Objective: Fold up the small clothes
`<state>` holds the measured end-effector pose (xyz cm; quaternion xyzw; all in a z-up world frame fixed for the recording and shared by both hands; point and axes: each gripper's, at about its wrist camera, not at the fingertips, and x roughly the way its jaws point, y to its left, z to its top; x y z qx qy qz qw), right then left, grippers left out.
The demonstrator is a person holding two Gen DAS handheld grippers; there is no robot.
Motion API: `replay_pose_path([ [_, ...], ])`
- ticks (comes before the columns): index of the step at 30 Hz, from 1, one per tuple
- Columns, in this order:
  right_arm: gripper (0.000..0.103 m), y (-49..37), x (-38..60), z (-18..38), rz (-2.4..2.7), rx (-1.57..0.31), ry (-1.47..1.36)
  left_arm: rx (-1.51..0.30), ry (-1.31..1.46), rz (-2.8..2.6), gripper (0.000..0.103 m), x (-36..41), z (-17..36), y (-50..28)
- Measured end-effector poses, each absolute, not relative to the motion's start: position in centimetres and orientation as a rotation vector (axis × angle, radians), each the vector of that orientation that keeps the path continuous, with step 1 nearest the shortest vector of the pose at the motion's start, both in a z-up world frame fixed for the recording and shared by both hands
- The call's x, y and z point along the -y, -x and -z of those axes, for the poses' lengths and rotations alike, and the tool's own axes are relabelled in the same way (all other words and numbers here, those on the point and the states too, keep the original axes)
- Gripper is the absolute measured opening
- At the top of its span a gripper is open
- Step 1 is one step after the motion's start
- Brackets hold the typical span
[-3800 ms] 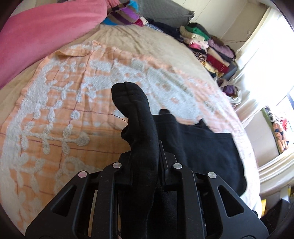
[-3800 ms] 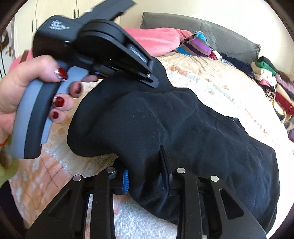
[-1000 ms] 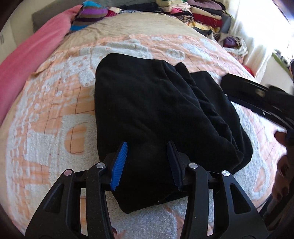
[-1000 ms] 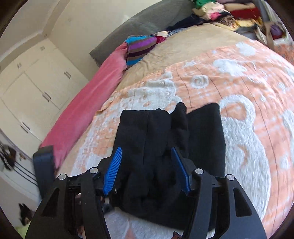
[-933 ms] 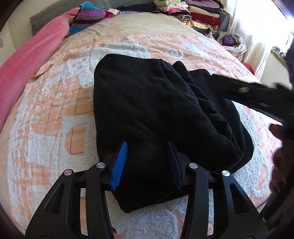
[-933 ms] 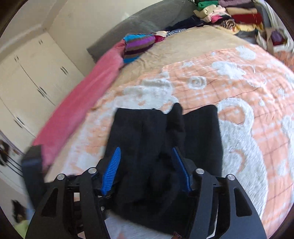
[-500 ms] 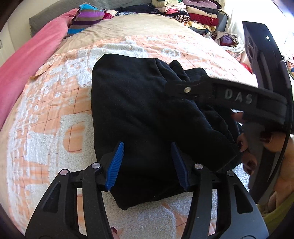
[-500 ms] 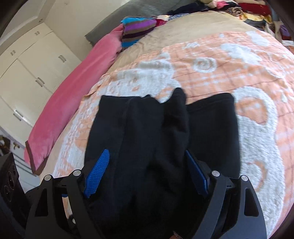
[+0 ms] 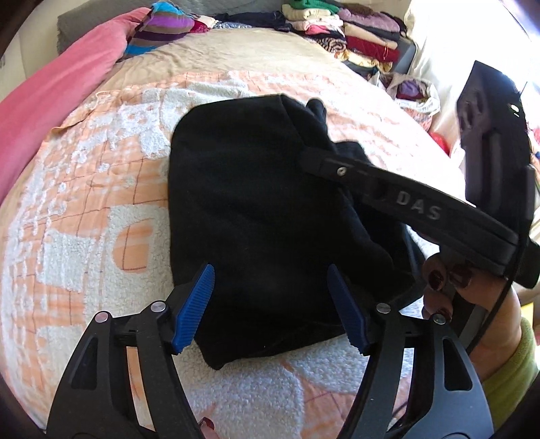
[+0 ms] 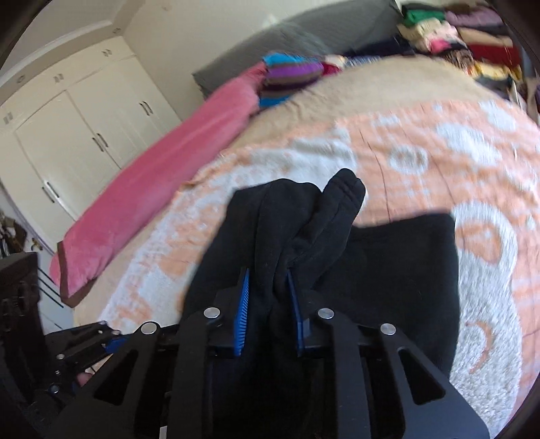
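The black garment lay partly folded on the orange and white blanket, near the middle of the bed. Its upper layer was smooth and square on the left side in the left wrist view, and on the right side the cloth was bunched into loose folds.

The right gripper had just been closing, and its blue pads pressed on a thick fold of the garment, which stood up between them. In the left wrist view this gripper reached over the right part of the garment, and the hand that held it, with dark red nails, showed at the right edge together with a green sleeve.

The left gripper had just been opening. Its jaws stood wide apart over the near edge of the garment, with the cloth between them, but the pads did not press it.

A pink blanket lay along the far left side of the bed, with a striped cushion at its end. Stacks of folded clothes stood behind the bed. White wardrobe doors showed at the left in the right wrist view
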<state>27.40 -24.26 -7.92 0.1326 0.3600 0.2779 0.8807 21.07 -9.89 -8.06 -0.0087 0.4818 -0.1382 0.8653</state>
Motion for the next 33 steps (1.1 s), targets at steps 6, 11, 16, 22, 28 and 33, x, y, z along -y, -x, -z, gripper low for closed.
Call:
replay_pose_path([
  [6, 0.019, -26.7, 26.5, 5.4, -0.538, -0.729, -0.228, -0.955, 0.037, 0.307, 0.065, 9.9, 5.6, -20.8],
  [11, 0.019, -27.8, 28.6, 7.6, -0.457, -0.829, -0.187, -0.982, 0.025, 0.301, 0.065, 10.7, 7.0, -21.4],
  [16, 0.021, -28.8, 29.7, 10.8, -0.41, -0.932, -0.214, -1.015, 0.013, 0.296, 0.065, 11.2, 8.4, -21.9],
  [22, 0.035, -28.8, 29.9, 10.8, -0.388, -0.938, -0.221, -1.022, 0.018, 0.292, 0.068, 10.8, 8.8, -21.8],
  [28, 0.051, -27.9, 31.1, 9.0, -0.405, -0.868, -0.289, -1.02, 0.025, 0.287, 0.069, 10.5, 8.8, -21.6],
  [33, 0.06, -26.9, 32.8, 7.2, -0.442, -0.817, -0.379, -1.016, 0.035, 0.288, 0.072, 10.4, 8.5, -21.4],
])
